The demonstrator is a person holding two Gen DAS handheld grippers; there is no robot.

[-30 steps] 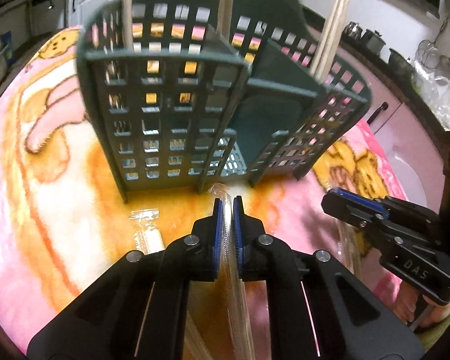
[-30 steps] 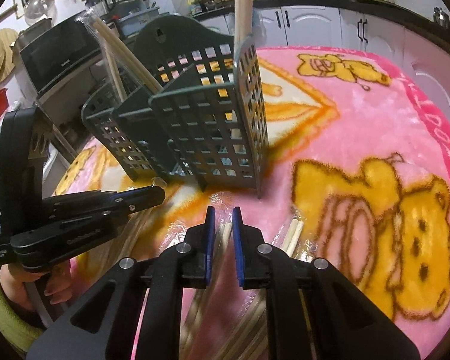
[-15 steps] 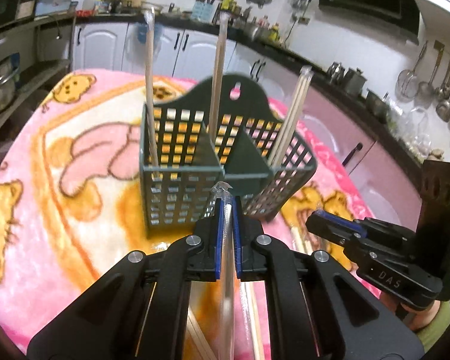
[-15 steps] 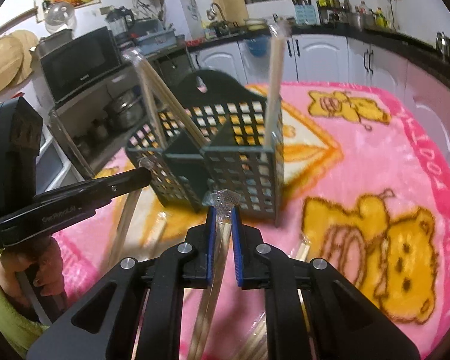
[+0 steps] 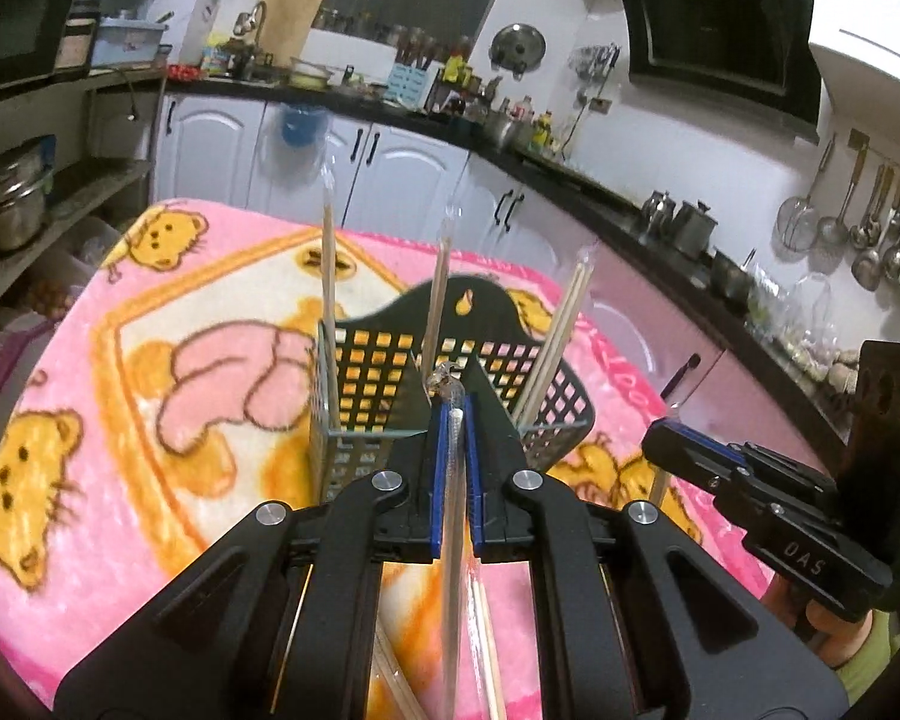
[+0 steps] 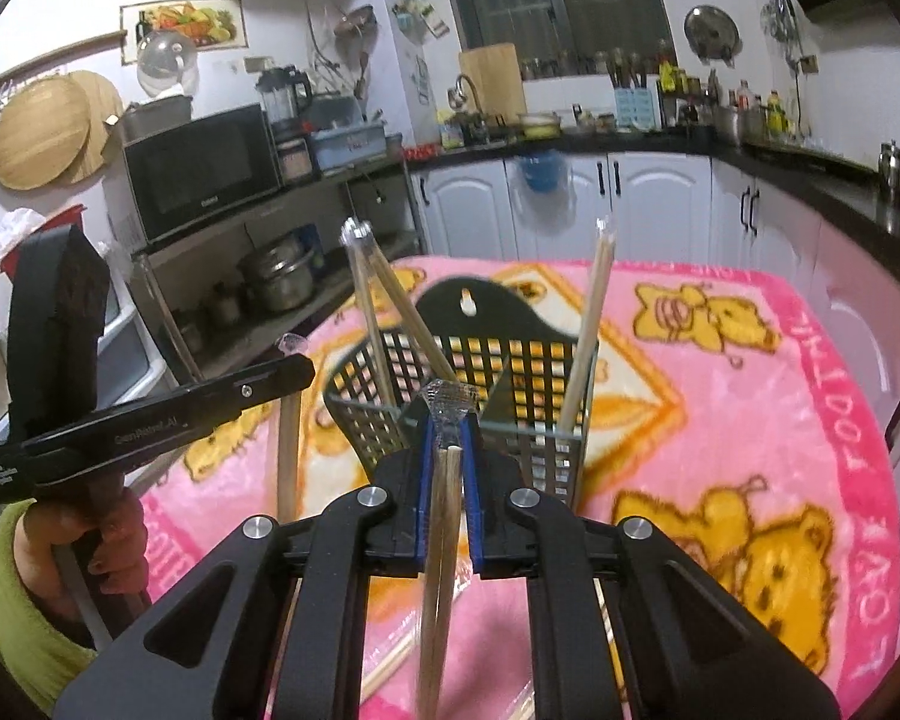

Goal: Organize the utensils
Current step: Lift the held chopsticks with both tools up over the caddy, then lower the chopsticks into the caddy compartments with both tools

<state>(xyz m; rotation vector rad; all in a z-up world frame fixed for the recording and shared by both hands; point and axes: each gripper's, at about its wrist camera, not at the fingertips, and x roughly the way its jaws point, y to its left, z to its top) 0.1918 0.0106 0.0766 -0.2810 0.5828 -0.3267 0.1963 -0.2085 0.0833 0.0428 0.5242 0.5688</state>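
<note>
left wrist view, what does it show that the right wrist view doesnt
Only the left wrist view shows the black range hood and the ladles and strainers hanging on the wall, with the right hand-held gripper seen from the side.

Only the right wrist view shows the microwave, the round wooden boards and the left hand-held gripper from the side.

Both show the dark slotted utensil basket holding wrapped chopsticks on the pink bear blanket, and each gripper shut on a wrapped pair.
</note>
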